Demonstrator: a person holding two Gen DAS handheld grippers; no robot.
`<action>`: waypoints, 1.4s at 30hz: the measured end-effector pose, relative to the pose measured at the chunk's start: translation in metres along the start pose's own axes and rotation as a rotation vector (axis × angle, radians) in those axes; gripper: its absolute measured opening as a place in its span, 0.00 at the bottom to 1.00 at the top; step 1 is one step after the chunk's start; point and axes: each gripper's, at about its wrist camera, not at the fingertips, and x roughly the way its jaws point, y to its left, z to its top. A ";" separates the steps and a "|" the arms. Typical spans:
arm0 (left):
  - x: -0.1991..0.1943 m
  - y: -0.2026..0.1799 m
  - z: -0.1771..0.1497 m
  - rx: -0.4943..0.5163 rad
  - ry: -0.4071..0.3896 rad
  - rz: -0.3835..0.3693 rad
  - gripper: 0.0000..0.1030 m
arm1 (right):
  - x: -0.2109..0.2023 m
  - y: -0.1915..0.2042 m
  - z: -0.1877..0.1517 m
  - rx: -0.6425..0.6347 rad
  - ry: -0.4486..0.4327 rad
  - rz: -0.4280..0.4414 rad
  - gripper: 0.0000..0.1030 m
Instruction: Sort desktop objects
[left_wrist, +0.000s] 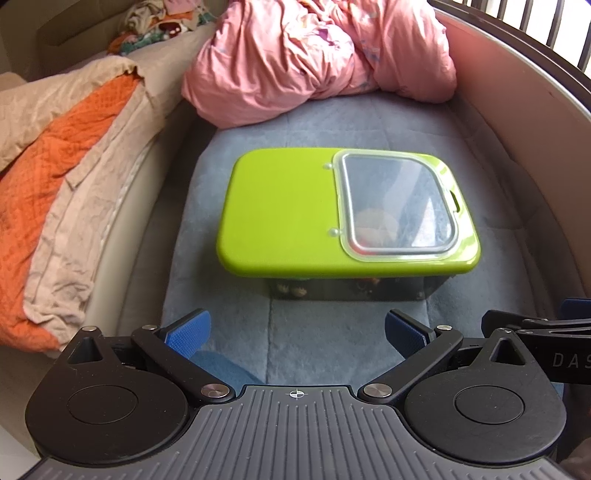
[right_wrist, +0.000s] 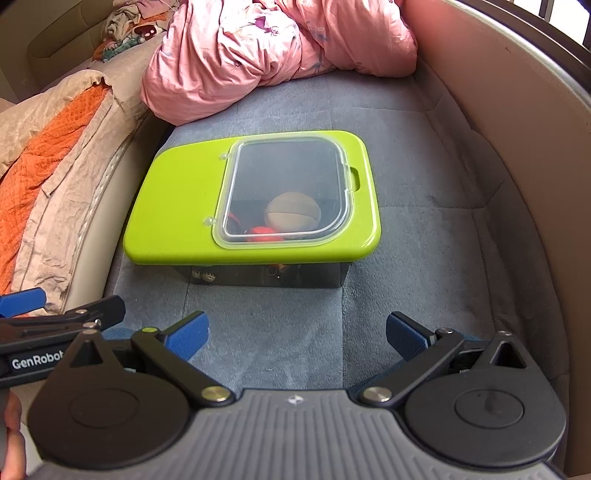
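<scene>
Between the spread blue pads of the left gripper (left_wrist: 297, 334) lies only grey-blue mat (left_wrist: 332, 343); its jaws stand wide apart and hold nothing. The right gripper (right_wrist: 297, 334) matches it, jaws wide apart and empty over the same mat, and the two tools hang side by side, each showing at the edge of the other's view. Straight ahead of both sets of jaws, a short way off and clear of every pad, sits a storage box (left_wrist: 343, 288) with dark see-through walls, resting flat on the mat. A lime-green lid (left_wrist: 280, 210) covers it, and a clear hinged window (left_wrist: 400, 205) set into the lid's right part lies shut. Through that window, in the right wrist view, a tan ball (right_wrist: 293, 214) shows inside the box with something orange-red (right_wrist: 264, 232) just beside it on the near left; what that item is cannot be told. Beyond the box, farther from the jaws, a pink quilt (left_wrist: 317, 59) is bunched up on the mat. Off to the left of the jaws, past a beige padded edge, lies rumpled beige and orange bedding (left_wrist: 70, 155). To the right a curved beige wall (right_wrist: 517, 122) rises beside the mat.
</scene>
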 end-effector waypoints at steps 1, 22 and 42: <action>0.000 0.000 0.000 0.000 0.000 0.000 1.00 | 0.000 0.000 0.000 0.000 0.000 0.000 1.00; 0.004 0.000 -0.006 -0.007 0.022 0.003 1.00 | 0.005 0.003 -0.004 0.001 0.018 0.003 1.00; 0.007 0.002 -0.010 -0.014 0.030 0.003 1.00 | 0.007 0.003 -0.007 -0.001 0.024 0.005 1.00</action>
